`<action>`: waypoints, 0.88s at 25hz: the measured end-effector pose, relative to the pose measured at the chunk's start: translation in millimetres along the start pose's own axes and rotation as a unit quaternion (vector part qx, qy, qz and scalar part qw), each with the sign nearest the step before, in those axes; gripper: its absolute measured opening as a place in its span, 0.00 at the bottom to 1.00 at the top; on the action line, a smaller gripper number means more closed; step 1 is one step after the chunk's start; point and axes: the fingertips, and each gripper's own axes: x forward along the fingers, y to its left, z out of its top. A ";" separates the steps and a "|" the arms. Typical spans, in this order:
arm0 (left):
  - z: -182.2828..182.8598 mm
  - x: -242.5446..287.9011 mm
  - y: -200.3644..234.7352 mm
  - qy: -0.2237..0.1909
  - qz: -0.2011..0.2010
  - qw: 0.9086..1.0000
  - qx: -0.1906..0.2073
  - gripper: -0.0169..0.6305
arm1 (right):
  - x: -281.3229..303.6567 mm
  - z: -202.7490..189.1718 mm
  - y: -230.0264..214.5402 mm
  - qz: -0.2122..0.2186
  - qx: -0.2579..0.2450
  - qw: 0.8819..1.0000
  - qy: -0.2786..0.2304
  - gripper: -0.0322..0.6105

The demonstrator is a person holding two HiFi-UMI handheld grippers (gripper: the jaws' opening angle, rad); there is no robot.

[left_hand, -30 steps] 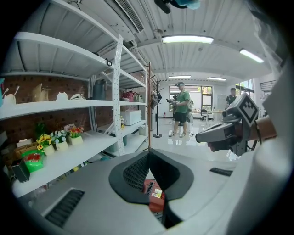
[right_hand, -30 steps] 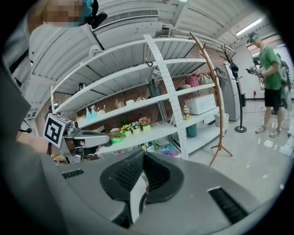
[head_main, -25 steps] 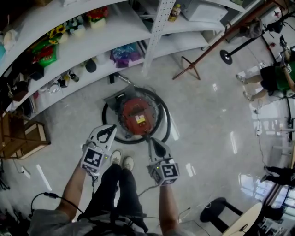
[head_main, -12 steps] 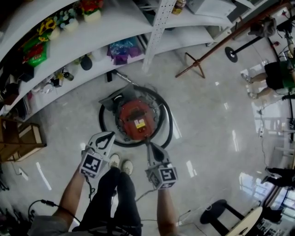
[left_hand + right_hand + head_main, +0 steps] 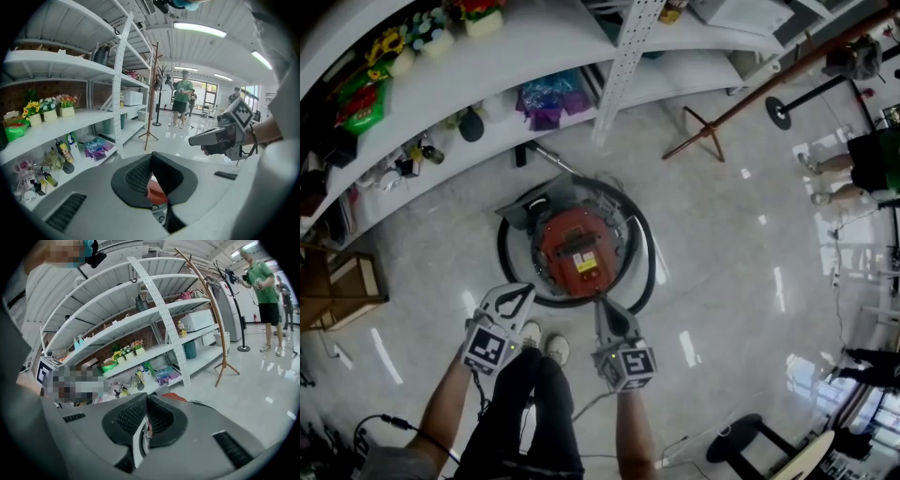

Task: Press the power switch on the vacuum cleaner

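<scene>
The vacuum cleaner (image 5: 578, 251) is a round red canister on the floor, ringed by its black hose (image 5: 643, 246). In the head view both grippers hover on its near side. My left gripper (image 5: 525, 292) is shut and empty, just outside the hose ring at the lower left. My right gripper (image 5: 600, 303) is shut and empty, its tips at the canister's near edge. In the left gripper view the red canister (image 5: 154, 192) shows beyond the left gripper (image 5: 158, 197), with the right gripper (image 5: 194, 140) at the right. In the right gripper view a red edge of the vacuum (image 5: 176, 398) shows past the right gripper (image 5: 145, 430).
White shelving (image 5: 534, 56) with flowers, bottles and bags runs behind the vacuum. A wooden coat stand (image 5: 703, 131) lies to its right, a wooden crate (image 5: 342, 281) at the left, a black stool (image 5: 741, 436) at the lower right. The person's shoes (image 5: 546, 345) are between the grippers. Another person (image 5: 182, 96) stands far off.
The view has drifted, so the vacuum and both grippers sit a little lower in the picture. Both grippers keep their places just short of the canister.
</scene>
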 end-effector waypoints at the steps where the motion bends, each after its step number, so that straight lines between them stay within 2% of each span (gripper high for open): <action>1: -3.1 2.8 -1.3 -0.001 -0.001 1.000 -0.005 0.04 | 2.5 -4.4 -2.7 0.001 0.001 1.000 0.000 0.07; 5: -13.6 13.1 -2.0 -0.003 -0.002 1.000 -0.021 0.04 | 10.1 -21.8 -14.2 -0.008 0.007 1.000 0.011 0.07; 22: -61.0 39.0 -16.2 0.016 -0.018 0.999 -0.025 0.04 | 37.3 -71.1 -43.1 -0.022 0.017 0.999 0.032 0.07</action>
